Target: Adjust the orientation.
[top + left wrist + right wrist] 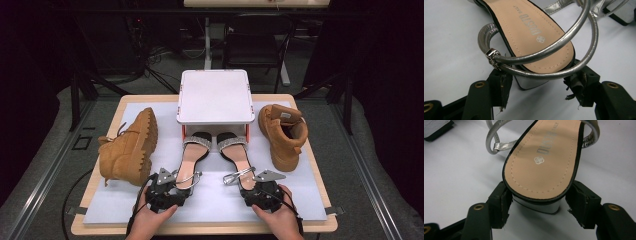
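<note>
Two heeled sandals are lying side by side in the middle of the high view, toes tucked under the white tray, heels pointing at the bottom edge. The left sandal [192,157] is showing its tan insole in the left gripper view, where silver print is running along it: the big word looks like "DUSTO" with a small "DAILY" beside it and a round knot emblem below, though the letters are not crisp. Silver straps are looping across its heel, joined at a small buckle at centre left of that view. The right sandal [239,160] is carrying the same stamp and emblem in the right gripper view, partly cut off at the top edge.

The left gripper [541,87] is sitting with its jaws wide apart, one on each side of the left sandal's heel, pads just beside it and not pressing. The right gripper [539,207] is doing the same at the right sandal's silver heel block: jaws spread, flanking, with a sliver of white worktop [210,200] showing on each side.

In the high view both hands are coming in from the bottom edge, low and level, knuckles up, each wrapped around its gripper body, grey three-cornered plates on top.

Outward now: a tan boot [129,150] is lying on its side at centre left, lugged sole facing the sandals, and its partner [283,135] is standing upright at centre right. The tray [215,97] is resting on red legs.
</note>
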Available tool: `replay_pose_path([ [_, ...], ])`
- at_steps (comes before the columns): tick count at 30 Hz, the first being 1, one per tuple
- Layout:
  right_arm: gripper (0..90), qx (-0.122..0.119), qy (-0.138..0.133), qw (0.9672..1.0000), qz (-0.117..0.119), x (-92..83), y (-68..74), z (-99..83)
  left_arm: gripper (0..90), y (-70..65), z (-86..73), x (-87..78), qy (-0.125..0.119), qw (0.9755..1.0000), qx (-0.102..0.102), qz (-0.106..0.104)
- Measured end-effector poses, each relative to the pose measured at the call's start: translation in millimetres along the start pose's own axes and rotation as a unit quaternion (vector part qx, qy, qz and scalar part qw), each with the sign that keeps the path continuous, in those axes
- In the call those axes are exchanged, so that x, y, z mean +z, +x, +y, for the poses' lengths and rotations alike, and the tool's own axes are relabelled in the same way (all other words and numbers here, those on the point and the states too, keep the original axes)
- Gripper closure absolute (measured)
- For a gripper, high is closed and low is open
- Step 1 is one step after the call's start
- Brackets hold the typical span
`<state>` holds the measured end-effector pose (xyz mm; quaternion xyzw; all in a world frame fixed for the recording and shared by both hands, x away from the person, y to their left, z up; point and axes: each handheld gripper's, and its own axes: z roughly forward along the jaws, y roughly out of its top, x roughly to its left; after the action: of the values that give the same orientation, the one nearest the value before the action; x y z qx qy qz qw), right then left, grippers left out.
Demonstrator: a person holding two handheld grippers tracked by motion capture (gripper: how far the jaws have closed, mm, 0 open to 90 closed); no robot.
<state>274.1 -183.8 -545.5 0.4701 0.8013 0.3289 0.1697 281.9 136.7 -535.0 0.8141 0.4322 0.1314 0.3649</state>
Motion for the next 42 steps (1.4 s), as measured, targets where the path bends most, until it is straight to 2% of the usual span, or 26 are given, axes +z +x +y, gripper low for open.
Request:
replay_pose_path([
  [3,38.4,0.008,-0.009,0.9999,0.003,-2.8,-0.3,3.7,41.1,0.9,9.5,-2.7,-0.011,0.9998,-0.016,-0.003],
  [8,38.6,0.015,-0.021,0.9996,0.008,-4.4,-2.0,10.6,41.5,1.4,19.3,-1.6,-0.012,0.9993,-0.036,-0.004],
  [11,38.9,0.023,-0.025,0.9994,0.011,-3.4,-3.7,13.3,43.7,1.0,24.4,-0.4,-0.017,0.9993,-0.027,0.017],
  [14,39.9,0.027,-0.030,0.9992,-0.001,-2.2,-5.7,18.1,43.9,1.9,29.7,2.9,-0.021,0.9989,-0.038,0.017],
  [16,40.1,0.030,-0.033,0.9990,0.000,-0.9,-7.8,22.1,44.0,1.5,31.5,6.5,-0.019,0.9988,-0.041,0.018],
  [20,40.3,0.036,-0.029,0.9989,-0.008,4.2,-10.0,30.2,44.0,1.0,35.0,12.5,-0.017,0.9987,-0.041,0.025],
  [26,40.2,0.043,-0.025,0.9987,-0.008,10.9,-12.5,38.9,44.0,2.4,40.5,18.6,-0.013,0.9988,-0.037,0.031],
  [33,40.2,0.053,-0.028,0.9980,-0.021,21.0,-7.9,48.4,44.2,3.8,45.5,25.9,-0.012,0.9987,-0.035,0.036],
  [42,40.0,0.054,-0.035,0.9974,-0.034,33.0,-4.5,54.0,44.3,6.5,51.8,36.8,-0.010,0.9988,-0.031,0.036],
])
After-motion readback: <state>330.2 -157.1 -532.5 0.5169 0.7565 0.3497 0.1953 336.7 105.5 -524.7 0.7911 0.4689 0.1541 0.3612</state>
